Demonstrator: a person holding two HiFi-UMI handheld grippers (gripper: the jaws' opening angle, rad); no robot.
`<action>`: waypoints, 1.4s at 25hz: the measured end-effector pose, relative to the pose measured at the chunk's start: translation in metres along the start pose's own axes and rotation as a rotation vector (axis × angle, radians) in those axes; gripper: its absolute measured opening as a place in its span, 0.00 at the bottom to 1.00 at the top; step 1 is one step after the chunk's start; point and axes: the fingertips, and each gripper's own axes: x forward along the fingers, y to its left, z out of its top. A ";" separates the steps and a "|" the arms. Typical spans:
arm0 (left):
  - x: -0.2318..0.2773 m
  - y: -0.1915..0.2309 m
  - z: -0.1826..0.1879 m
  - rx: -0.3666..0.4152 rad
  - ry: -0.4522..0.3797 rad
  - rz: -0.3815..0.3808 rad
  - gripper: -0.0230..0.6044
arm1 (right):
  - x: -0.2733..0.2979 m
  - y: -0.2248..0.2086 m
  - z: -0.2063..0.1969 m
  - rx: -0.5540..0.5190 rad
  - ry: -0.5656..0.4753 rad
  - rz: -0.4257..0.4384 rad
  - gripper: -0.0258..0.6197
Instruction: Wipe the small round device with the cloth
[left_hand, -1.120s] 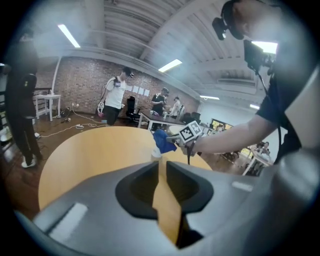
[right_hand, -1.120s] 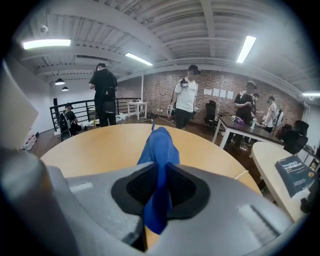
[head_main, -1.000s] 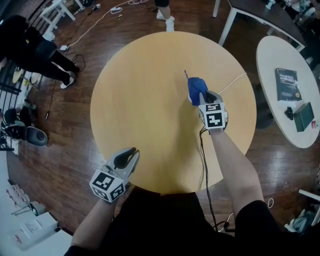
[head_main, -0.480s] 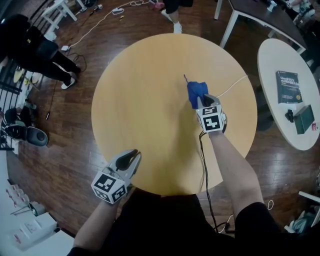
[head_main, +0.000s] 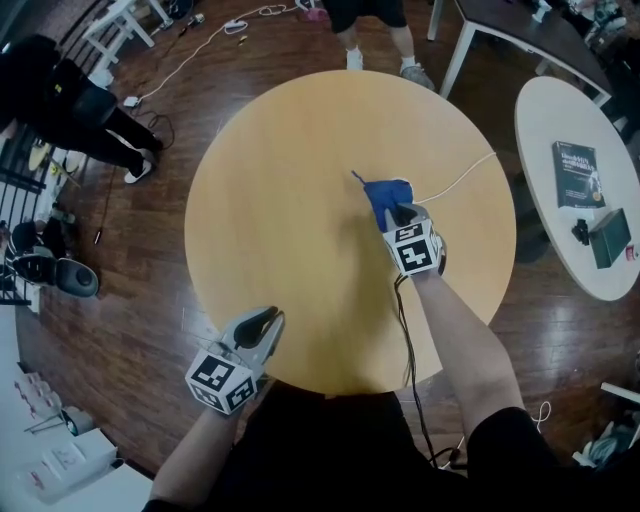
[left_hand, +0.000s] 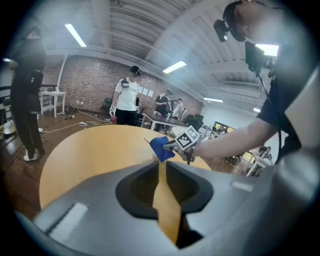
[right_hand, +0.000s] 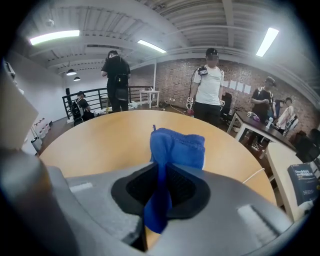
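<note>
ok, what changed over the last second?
The right gripper, fingers shut on the blue cloth, lowered it toward the table and drew it slightly back toward the near edge. Unchanged: that grip, and the left gripper, empty at that edge.

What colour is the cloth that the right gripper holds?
The cloth is plain blue. It shows best in the right gripper view.

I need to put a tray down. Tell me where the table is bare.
The table's whole left half is bare, from the far rim to the left gripper. Crowded on the right: cloth in the right gripper, with a white cable beside it.
</note>
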 end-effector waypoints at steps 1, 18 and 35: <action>0.000 0.000 -0.001 -0.001 0.000 0.001 0.12 | 0.001 0.000 -0.002 -0.001 0.005 0.001 0.12; -0.004 0.006 0.002 -0.003 -0.022 -0.010 0.12 | -0.021 -0.024 -0.051 0.110 0.078 -0.063 0.12; -0.014 0.011 -0.003 0.011 -0.004 0.030 0.12 | -0.013 -0.044 0.038 -0.053 -0.106 -0.149 0.11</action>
